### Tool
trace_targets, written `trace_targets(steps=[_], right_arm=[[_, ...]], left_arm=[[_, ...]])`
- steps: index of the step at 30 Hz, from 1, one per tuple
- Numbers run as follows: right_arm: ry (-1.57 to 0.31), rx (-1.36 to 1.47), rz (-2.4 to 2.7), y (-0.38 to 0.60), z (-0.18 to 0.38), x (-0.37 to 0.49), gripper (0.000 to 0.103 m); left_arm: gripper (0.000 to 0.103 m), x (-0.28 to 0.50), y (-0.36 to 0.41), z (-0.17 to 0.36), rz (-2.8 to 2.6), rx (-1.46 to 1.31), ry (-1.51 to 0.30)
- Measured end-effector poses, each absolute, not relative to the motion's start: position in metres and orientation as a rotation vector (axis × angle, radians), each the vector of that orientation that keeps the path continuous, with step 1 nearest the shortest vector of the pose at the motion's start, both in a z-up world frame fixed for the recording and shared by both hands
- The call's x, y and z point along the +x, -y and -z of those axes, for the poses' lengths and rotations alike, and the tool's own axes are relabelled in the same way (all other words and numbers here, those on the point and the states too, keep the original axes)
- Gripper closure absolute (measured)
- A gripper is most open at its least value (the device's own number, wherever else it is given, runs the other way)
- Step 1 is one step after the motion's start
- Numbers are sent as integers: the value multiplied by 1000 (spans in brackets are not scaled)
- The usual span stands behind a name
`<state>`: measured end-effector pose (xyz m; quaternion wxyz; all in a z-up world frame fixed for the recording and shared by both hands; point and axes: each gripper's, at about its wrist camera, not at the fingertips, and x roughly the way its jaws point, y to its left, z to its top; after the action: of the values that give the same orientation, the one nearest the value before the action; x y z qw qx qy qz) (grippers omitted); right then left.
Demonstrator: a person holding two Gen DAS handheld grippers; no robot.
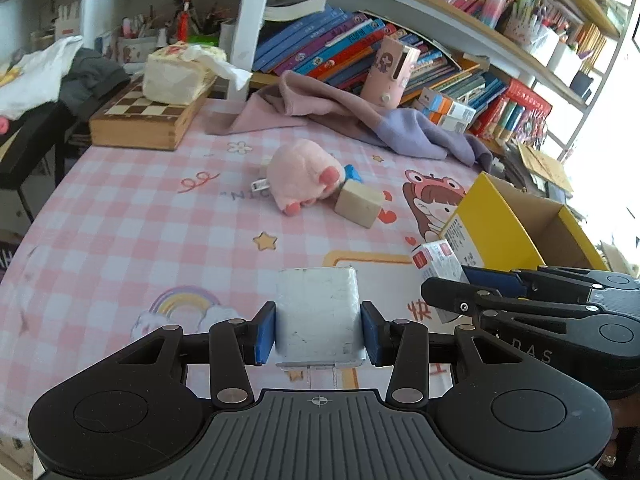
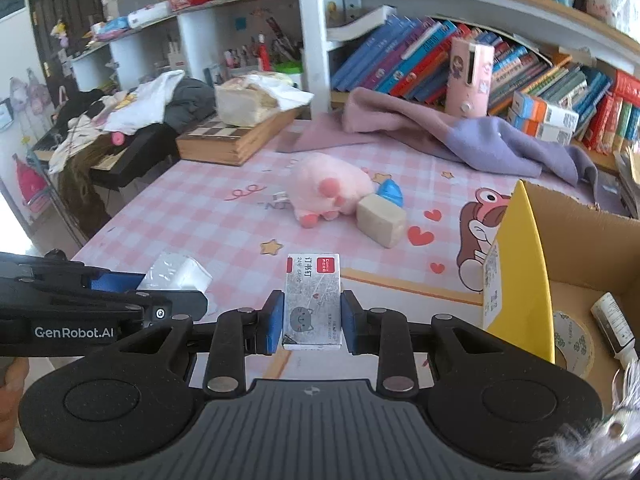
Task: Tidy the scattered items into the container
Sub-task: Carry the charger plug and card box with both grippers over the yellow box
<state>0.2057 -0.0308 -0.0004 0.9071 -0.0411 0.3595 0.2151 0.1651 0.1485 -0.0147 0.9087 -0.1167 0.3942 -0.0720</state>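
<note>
Box: yellow cardboard box [image 2: 524,264] at 3 o'clock on the table [image 2: 200,216], holding a tape roll [image 2: 572,340] and a small bottle [image 2: 614,328].
Left gripper [image 1: 318,328]: fingers clenched on a white block [image 1: 318,312].
Right gripper [image 2: 312,322]: fingers grasping a staple box [image 2: 313,300].
Table centre: pink plush [image 2: 328,188], beige block [image 2: 380,218].

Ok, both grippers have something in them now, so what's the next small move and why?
Probably carry the right gripper over the yellow cardboard box and drop its staple box there. That box sits open just to its right, already holding a tape roll. The left gripper, clamping a white block, can follow.
</note>
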Motion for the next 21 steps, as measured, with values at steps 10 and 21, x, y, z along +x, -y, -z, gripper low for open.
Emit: trace_targets(steps=[10,21], right_arm=[[-720,-127,-499,4,-10,150,75],[-711,-167,-563,-16,-13,82,75]], left_arm=[[61,98,-174,6,113,-266,-776],[61,29,-190,1,84,-292,-752]])
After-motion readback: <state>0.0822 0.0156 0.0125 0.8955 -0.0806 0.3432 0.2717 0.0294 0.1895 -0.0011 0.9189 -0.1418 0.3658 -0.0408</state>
